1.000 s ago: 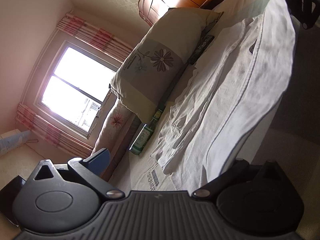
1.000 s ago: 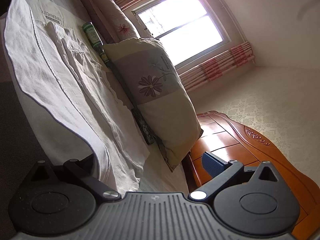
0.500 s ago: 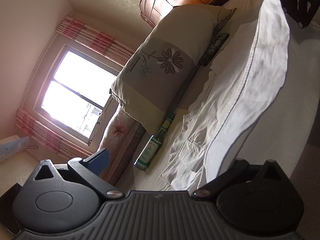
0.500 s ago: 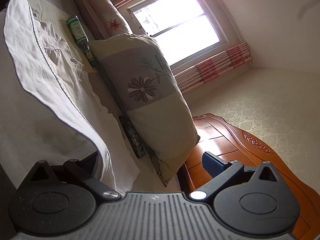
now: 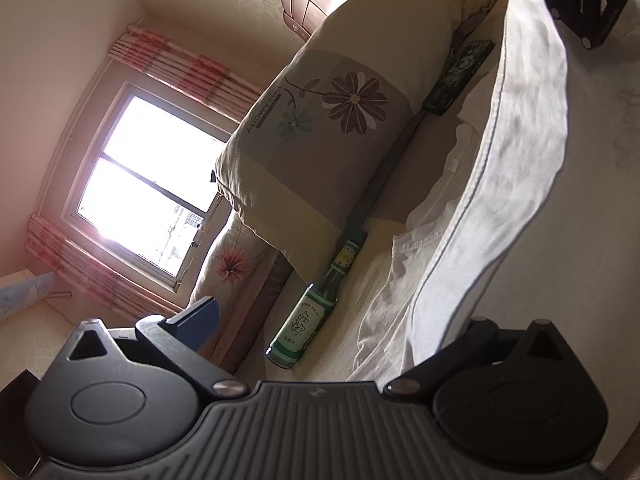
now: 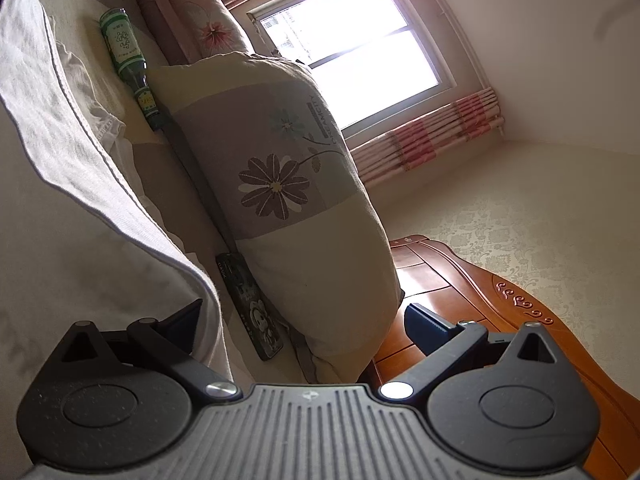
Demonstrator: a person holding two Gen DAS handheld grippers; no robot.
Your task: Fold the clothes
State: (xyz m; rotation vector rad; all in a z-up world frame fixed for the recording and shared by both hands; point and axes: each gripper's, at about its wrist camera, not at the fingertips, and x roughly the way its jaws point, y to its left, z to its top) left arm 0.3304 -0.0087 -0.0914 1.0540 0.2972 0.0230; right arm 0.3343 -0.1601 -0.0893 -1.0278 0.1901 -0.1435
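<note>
Presently both claws stand wide, fingers far apart. Left claw (image 5: 332,320) has the white garment (image 5: 516,168) draped over its right finger; right claw (image 6: 304,316) carries the same cloth (image 6: 60,136) against its left finger. The garment hangs stretched between them, raised above the bed (image 5: 360,280), beside a flowered pillow (image 5: 332,128) and green bottle (image 5: 308,320).

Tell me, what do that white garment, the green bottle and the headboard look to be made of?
White garment: thin woven cloth, probably cotton or linen, matte, creased, with stitched hems. Green bottle: likely glass, glossy and see-through, with a paper label. Headboard: reddish-brown wood, varnished to a shine, with carved scrolls.
</note>
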